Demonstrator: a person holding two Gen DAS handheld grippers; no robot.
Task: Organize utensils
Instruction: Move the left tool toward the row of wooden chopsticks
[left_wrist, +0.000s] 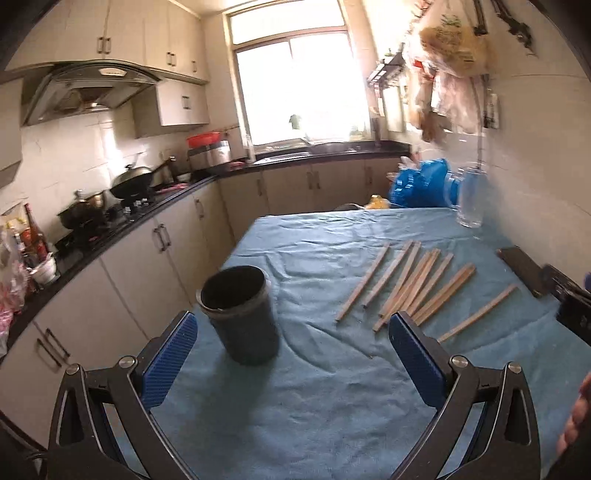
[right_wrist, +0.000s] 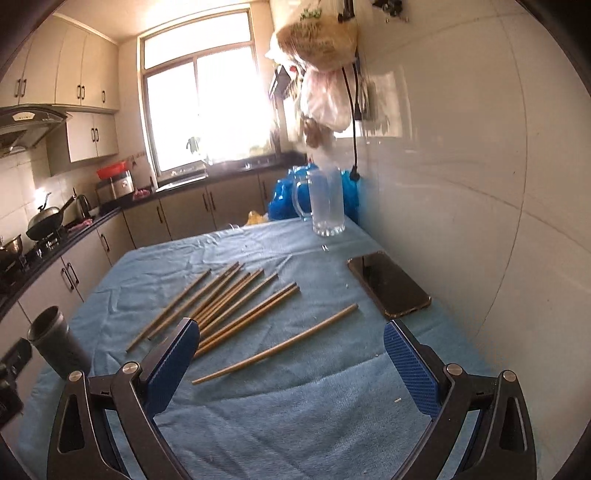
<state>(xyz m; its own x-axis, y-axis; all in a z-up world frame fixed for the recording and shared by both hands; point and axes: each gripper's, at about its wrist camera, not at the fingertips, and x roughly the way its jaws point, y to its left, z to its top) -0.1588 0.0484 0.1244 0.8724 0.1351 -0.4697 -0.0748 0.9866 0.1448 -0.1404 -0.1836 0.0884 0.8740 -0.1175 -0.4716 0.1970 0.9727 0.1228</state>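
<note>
While hovering over the blue-clothed bench (left_wrist: 314, 387), left tongs (left_wrist: 291, 354) spread apart and empty, dark holder cup (left_wrist: 240, 314) upright just ahead between the pads, nearer the left one; chopsticks (left_wrist: 410, 284) fanned off to the right, long axes slanting from near-left to far-right. Seen from the right wrist, right tongs (right_wrist: 291, 363) likewise apart and empty, lone chopstick (right_wrist: 275, 345) lying directly ahead between them on the same slant, the bundle (right_wrist: 221, 302) just left of it, cup (right_wrist: 55, 341) well off left: probably nearer tongs for the first pick.

A blue-clothed table (right_wrist: 295, 424) carries a cup (left_wrist: 240, 314) left, chopsticks (right_wrist: 229, 306) centre, phone (right_wrist: 389, 286) right, mug (right_wrist: 327, 201) far.
</note>
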